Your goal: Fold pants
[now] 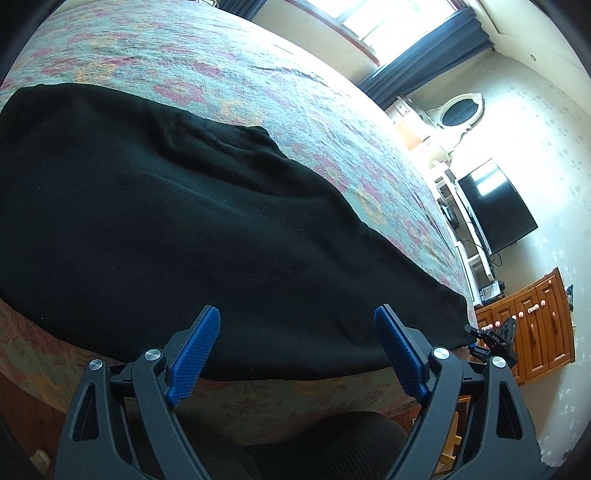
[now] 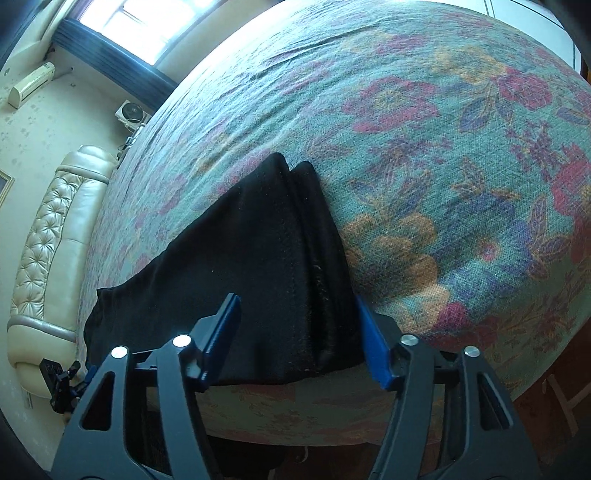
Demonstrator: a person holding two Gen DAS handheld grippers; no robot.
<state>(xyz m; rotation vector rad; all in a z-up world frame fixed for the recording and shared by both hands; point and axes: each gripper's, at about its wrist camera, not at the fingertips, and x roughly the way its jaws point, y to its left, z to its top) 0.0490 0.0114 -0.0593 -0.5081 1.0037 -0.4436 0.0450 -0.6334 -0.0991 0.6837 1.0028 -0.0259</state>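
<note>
Black pants [image 1: 207, 229] lie flat along the near edge of a bed with a floral cover [image 1: 258, 85]. In the left wrist view my left gripper [image 1: 297, 317] is open, its blue pads [image 1: 195, 354] just over the pants' near edge, holding nothing. In the right wrist view the pants' [image 2: 258, 266] narrow leg-end lies between my right gripper's [image 2: 295, 310] open blue fingers [image 2: 373, 343], which straddle the hem at the bed edge. The right gripper also shows small in the left wrist view [image 1: 495, 339], at the far tip of the pants.
The floral bed cover [image 2: 443, 166] stretches far beyond the pants. A cream padded headboard [image 2: 51, 236] is at left. A wooden cabinet [image 1: 532, 325], a dark TV [image 1: 495, 206] and a window [image 1: 399, 18] stand beyond the bed.
</note>
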